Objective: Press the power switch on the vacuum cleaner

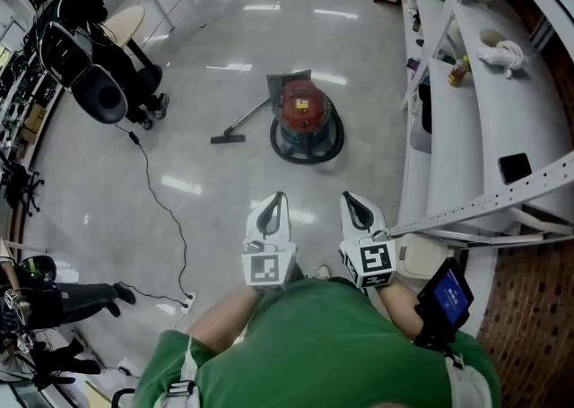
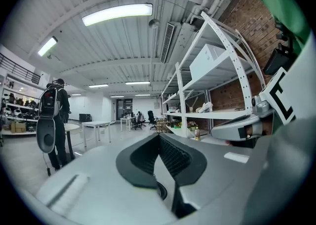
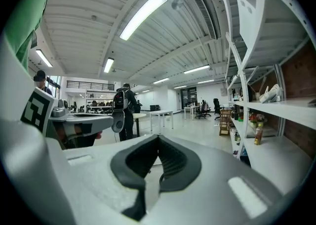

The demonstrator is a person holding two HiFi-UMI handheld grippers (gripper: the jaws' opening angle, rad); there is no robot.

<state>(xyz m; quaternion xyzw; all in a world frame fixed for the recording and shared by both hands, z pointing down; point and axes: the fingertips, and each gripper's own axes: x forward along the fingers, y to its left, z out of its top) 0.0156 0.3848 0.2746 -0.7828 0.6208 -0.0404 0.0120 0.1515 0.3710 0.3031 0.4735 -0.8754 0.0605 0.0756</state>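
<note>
Now, step in hand: getting to the machine; no press has begun, by my reading.
Vacuum cleaner: stands on the floor ahead of the person, toward the right-hand edge where the shelving runs, well apart from both grippers.
Its build: red top on a dark round base; a wand ends in a floor nozzle lying at its left.
Power switch: too small to pick out from here; likely somewhere on the red top, to be confirmed up close.
Left gripper: held at the chest, fingers pressed together at the tips, nothing between them.
Right gripper: beside the left one, fingers likewise closed tip to tip and empty.
Doing it well: walk in and bend low until the top of the machine fills the head view, then find the switch before reaching.
Tool choice: closed fingers give one firm tip, so either gripper can push as it is; the right sits slightly nearer the machine's side.
Press: come straight down on the switch, briefly, without shoving the body sideways on its base.
Hazards: a thin cable trails across the floor at the left; a person with a backpack stands near the far left edge.
</note>
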